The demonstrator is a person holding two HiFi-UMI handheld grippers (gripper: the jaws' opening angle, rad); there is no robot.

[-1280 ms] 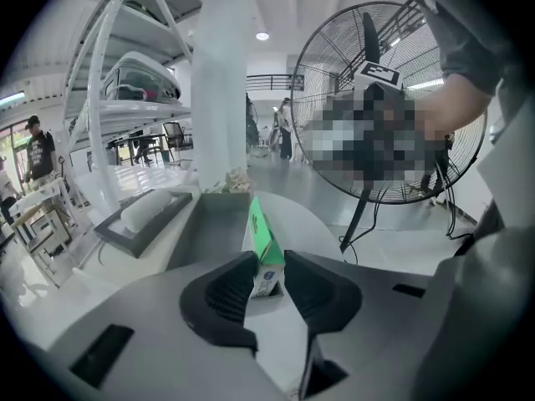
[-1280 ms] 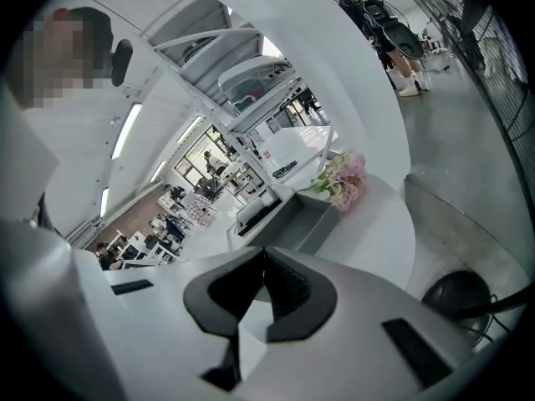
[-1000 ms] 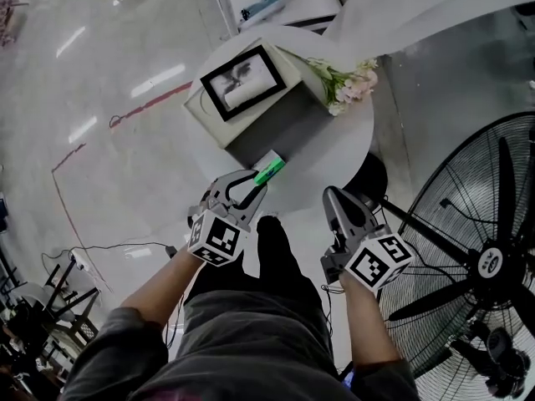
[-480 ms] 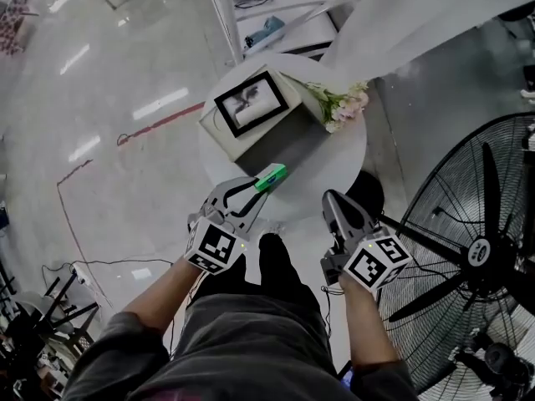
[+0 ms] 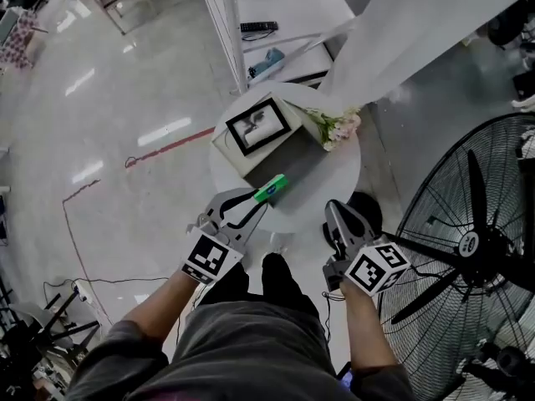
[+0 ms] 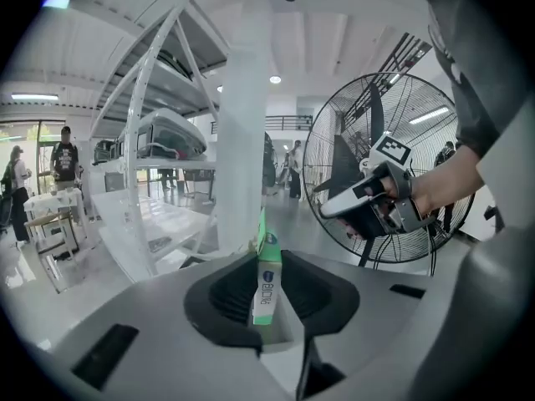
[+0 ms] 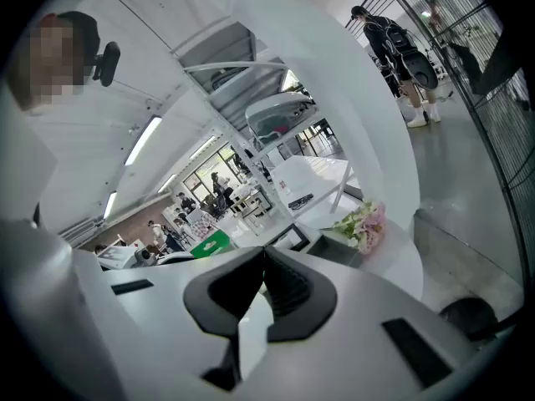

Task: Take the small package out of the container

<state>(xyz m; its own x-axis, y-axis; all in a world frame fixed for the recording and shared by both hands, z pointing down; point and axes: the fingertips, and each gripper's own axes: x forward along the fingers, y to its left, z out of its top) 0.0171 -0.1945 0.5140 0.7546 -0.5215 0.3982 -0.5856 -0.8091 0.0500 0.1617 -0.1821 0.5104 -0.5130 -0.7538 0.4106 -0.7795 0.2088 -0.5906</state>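
Observation:
The small package [image 5: 272, 188], green with a white end, is clamped between the fingertips of my left gripper [image 5: 261, 197], above the near rim of the round white table [image 5: 328, 174]. In the left gripper view the package [image 6: 266, 282] stands upright between the dark pads. The container, a pale box [image 5: 255, 129] with a black-framed picture on top, lies on the far half of the table, apart from the package. My right gripper [image 5: 333, 210] hovers at the table's near right edge, jaws together and empty [image 7: 263, 261].
Pink and white flowers [image 5: 336, 126] lie right of the box. A large black floor fan [image 5: 468, 242] stands at the right. White shelving [image 5: 267, 23] rises behind the table. Cables [image 5: 92, 261] trail over the glossy floor at left.
The left gripper has drawn the green package back from the box's near side toward the table's edge. The table and box now sit farther off. The right gripper has hardly moved.

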